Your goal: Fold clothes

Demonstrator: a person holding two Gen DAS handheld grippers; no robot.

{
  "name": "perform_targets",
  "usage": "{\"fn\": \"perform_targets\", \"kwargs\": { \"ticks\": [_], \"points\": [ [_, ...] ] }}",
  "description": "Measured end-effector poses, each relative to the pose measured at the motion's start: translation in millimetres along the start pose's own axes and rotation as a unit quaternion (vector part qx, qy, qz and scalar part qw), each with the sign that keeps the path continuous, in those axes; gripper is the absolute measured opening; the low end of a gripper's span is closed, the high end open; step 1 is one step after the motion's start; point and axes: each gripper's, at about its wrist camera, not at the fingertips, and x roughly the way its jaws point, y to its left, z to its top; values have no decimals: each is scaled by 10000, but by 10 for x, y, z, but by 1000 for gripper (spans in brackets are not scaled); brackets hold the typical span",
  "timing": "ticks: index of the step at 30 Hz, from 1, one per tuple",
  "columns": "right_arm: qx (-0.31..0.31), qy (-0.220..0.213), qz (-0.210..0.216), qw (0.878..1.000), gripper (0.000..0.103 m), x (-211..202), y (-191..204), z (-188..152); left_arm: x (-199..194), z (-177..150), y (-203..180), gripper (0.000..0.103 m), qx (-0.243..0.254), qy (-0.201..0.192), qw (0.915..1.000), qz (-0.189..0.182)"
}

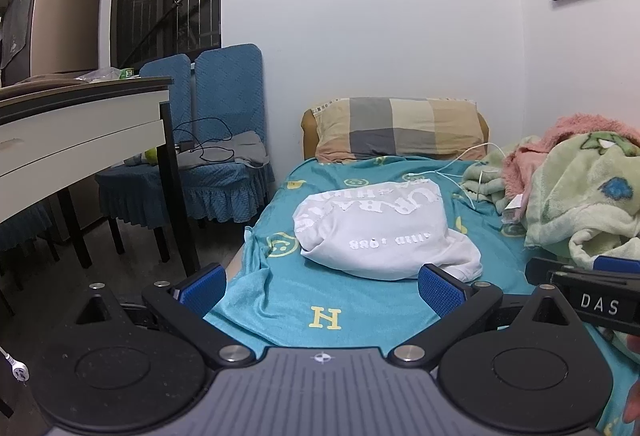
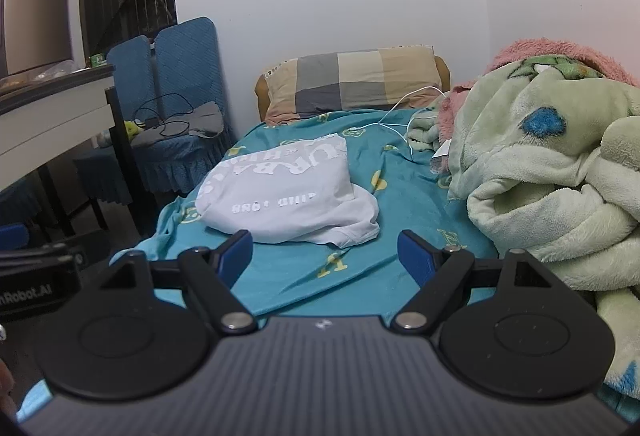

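Note:
A white printed garment [image 1: 376, 228] lies folded into a thick bundle on the teal bed sheet [image 1: 320, 300], with a loose edge sticking out at its near right. It also shows in the right wrist view [image 2: 284, 192]. My left gripper [image 1: 322, 288] is open and empty, held just short of the bundle. My right gripper [image 2: 326, 256] is open and empty too, close in front of the bundle's near edge. The right gripper's body shows at the right edge of the left wrist view [image 1: 592, 300].
A heap of green and pink blankets [image 2: 552, 164] fills the bed's right side. A checked pillow [image 2: 352, 80] lies at the head, with a white cable [image 2: 404, 104] across the sheet. Blue-covered chairs [image 1: 216, 140] and a white table [image 1: 80, 128] stand to the left.

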Motion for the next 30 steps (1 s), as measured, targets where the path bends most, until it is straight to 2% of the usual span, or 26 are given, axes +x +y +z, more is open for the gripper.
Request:
{"fn": "perform_targets", "kwargs": {
  "ticks": [7,9,12,21,30],
  "points": [
    [-59,2,-41,10000,82,7,30,-5,116,30,37,103,-130,146,9998,-22],
    [-75,3,-52,10000,82,9,39,-7,49,-17,65,103,-159,52,9999,5],
    [-96,9,-69,9999,82,-2,74,-11,126,-7,87,103,-104,146,9998,30],
    [-77,-148,7,9999,81,-39,84,26,89,-27,25,103,194,-35,9998,78],
    [54,-318,62,9995,82,-98,43,82,88,-19,115,103,-69,-107,9997,184]
  ]
}}
